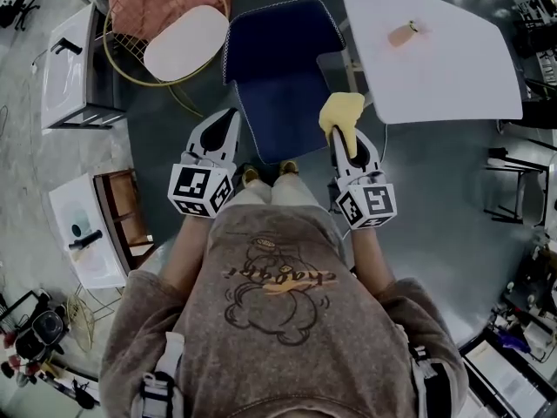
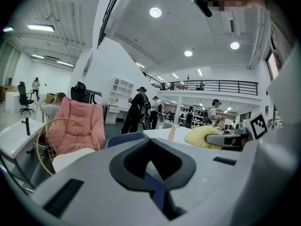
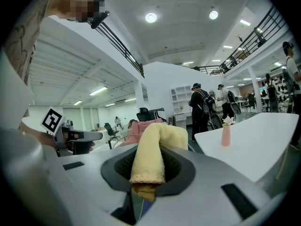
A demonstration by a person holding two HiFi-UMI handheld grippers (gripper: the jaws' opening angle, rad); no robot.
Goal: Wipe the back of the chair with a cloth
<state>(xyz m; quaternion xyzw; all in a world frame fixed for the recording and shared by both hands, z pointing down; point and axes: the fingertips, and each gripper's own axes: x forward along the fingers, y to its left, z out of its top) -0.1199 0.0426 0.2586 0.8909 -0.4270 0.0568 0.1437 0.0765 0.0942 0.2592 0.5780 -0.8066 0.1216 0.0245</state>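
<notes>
So this was the run-up, no wiping had started: the yellow cloth [image 1: 341, 110] was pinched in the right gripper [image 1: 343, 132], jaws clamped on its lower end with the rest flopping up and over the top, and it hung just over the right edge of the blue chair [image 1: 280, 77], apparently not touching it. The left gripper [image 1: 226, 120] had its jaws together with nothing in them, parked beside the chair's left edge. The person stood right at the near end of the seat, so I'd guess the chair's back was the far part, up by the white table [image 1: 435, 59] with the little pink vase [image 1: 403, 34] on it. My read is the next move needs the right gripper to reach forward over the seat and press the cloth flat on the backrest before any stroke, maybe with the left steadying the frame. As for writing: the sweatshirt [image 1: 278, 320] had a cartoon print with a line of script across it, too curly for me to read, and the black-and-white squares on the gripper cubes were just marker patterns, no brand names anywhere
</notes>
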